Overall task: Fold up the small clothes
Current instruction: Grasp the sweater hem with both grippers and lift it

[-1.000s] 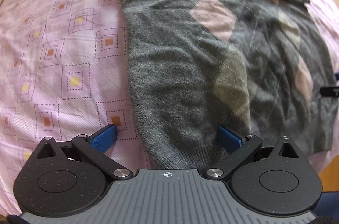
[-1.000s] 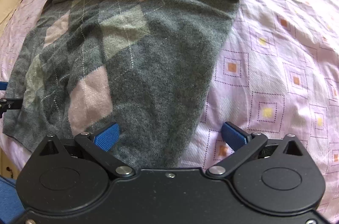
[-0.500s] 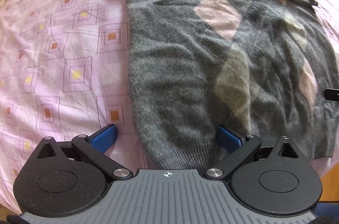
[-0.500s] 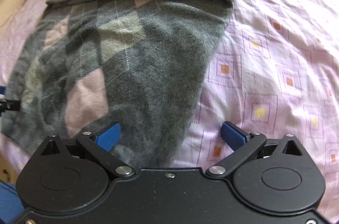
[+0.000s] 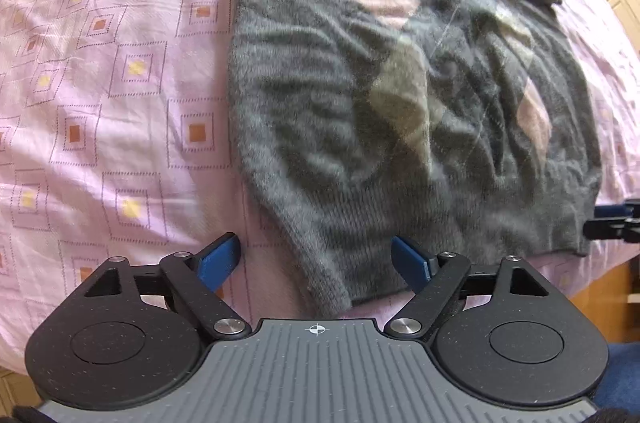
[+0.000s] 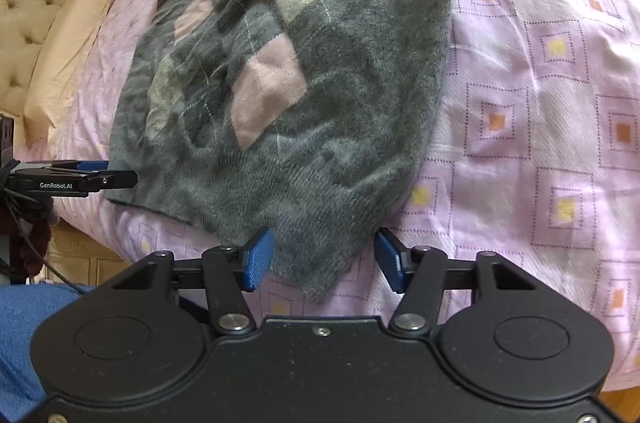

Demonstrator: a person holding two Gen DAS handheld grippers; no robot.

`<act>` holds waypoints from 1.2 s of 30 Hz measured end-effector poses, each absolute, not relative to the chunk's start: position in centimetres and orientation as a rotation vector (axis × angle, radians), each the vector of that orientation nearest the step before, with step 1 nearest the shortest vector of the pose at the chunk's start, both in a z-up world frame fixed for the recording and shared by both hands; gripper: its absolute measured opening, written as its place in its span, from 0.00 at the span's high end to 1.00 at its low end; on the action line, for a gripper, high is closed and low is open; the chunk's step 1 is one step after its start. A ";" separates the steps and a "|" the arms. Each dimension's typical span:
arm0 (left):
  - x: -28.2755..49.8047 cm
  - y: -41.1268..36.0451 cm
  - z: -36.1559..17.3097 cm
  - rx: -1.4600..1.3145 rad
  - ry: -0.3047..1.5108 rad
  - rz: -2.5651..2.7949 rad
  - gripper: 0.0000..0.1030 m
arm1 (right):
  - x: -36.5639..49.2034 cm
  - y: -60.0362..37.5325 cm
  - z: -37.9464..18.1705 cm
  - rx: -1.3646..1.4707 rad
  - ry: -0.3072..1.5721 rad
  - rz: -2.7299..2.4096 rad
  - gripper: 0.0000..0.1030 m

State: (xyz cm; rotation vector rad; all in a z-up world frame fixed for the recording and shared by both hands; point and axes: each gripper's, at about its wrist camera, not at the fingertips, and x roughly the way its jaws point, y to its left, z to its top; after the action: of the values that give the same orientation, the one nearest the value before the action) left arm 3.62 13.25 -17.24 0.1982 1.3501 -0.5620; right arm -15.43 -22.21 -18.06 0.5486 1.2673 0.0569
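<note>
My L gripper [image 5: 316, 255] & R gripper [image 6: 324, 255], both released, straddle near hem corners of sweater [image 6: 320, 63], length running away.

Left gripper [image 5: 318, 259] low, level, blue pads [image 5: 218, 259] spread wide — nothing between them gripped. Right gripper [image 6: 322, 259] same pose, pads [image 6: 256, 259] narrower apart but parted, not clamped. Each gripper's tip shows at edge of other's view — side by side, apart.
</note>
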 end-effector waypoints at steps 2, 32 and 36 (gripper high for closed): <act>4.4 13.2 -16.9 0.196 1.340 -0.577 0.29 | -15.1 -22.3 -18.1 0.579 1.248 0.052 0.40; 13.9 10.2 -2.9 -0.163 0.900 -0.592 0.96 | -7.2 -29.9 -6.7 0.743 0.807 0.036 0.87; 17.9 7.5 -2.0 -0.176 0.829 -0.605 0.96 | -3.5 -32.5 -6.4 0.756 0.742 -0.011 0.87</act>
State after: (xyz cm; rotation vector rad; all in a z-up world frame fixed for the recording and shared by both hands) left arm 17.93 7.45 -1.96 -0.1755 0.8288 -0.6054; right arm -3.48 -32.50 -6.36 0.7561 0.7418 -0.0107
